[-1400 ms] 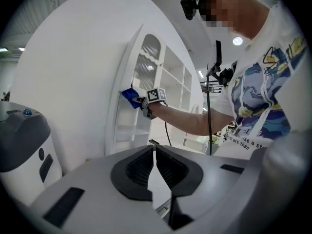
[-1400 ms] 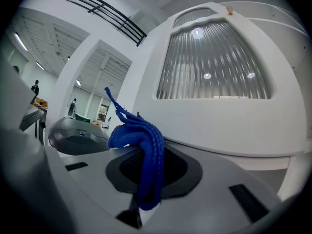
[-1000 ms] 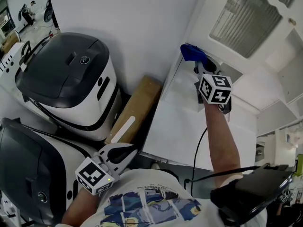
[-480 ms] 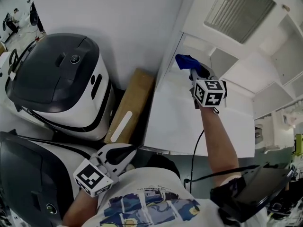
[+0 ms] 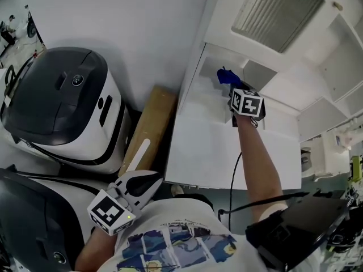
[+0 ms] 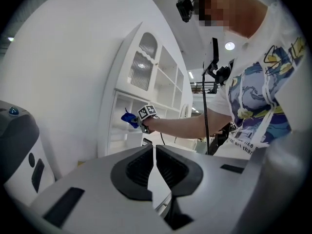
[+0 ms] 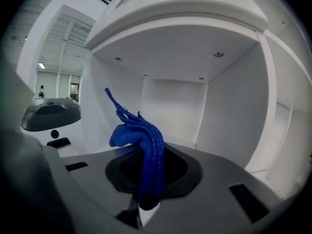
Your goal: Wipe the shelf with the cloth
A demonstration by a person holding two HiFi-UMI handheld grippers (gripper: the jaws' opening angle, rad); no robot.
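A blue cloth (image 5: 227,76) is pinched in my right gripper (image 5: 233,86), which reaches to the mouth of a white shelf compartment (image 5: 212,67) in the cabinet. In the right gripper view the blue cloth (image 7: 141,145) stands up bunched from between the shut jaws, with the empty white compartment (image 7: 175,111) ahead. My left gripper (image 5: 148,181) hangs low by the person's body, jaws shut with nothing between them. In the left gripper view the right gripper (image 6: 139,120) and the cloth (image 6: 128,118) show far off at the cabinet.
Two large white and dark machines (image 5: 57,106) stand at the left. A brown cardboard box (image 5: 148,129) leans between them and the white cabinet side (image 5: 227,152). More open shelves (image 5: 334,112) lie to the right. A cable (image 5: 233,174) hangs along the right arm.
The right gripper with the cloth has moved further up and into the shelf opening. The left gripper has stayed low by the body.
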